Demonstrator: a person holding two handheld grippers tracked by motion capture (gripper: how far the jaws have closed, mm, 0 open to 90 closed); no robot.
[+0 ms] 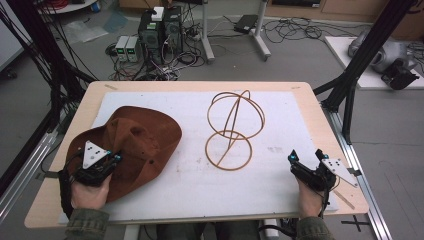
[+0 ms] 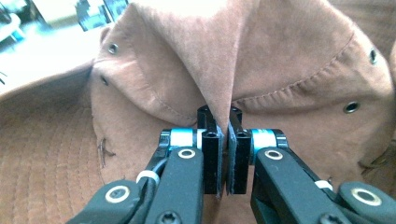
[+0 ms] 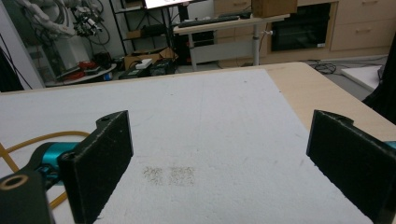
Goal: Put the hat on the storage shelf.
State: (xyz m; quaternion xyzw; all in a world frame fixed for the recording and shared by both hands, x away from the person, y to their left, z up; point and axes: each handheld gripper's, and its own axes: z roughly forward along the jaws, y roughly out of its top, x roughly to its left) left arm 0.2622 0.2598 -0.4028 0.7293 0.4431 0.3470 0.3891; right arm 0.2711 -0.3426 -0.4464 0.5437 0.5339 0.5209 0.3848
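A brown suede hat (image 1: 140, 142) lies on the left of the white mat (image 1: 280, 120), its brim partly over the mat's edge. My left gripper (image 1: 112, 159) is at the hat's near side, shut on a fold of the brown hat fabric (image 2: 223, 88), which rises pinched between the two black jaws of the left gripper (image 2: 223, 149). A wooden ring stand (image 1: 232, 127), made of thin hoops on a round base, stands mid-table. My right gripper (image 1: 305, 156) rests at the near right of the mat, open, and the right gripper (image 3: 219, 163) has only bare mat between its pads.
The wooden table's edge (image 1: 330, 130) runs just right of the mat. Black frame posts (image 1: 370, 45) stand at the right, with cables and computer boxes (image 1: 160, 30) on the floor beyond. A faint smudge (image 3: 170, 175) marks the mat near the right gripper.
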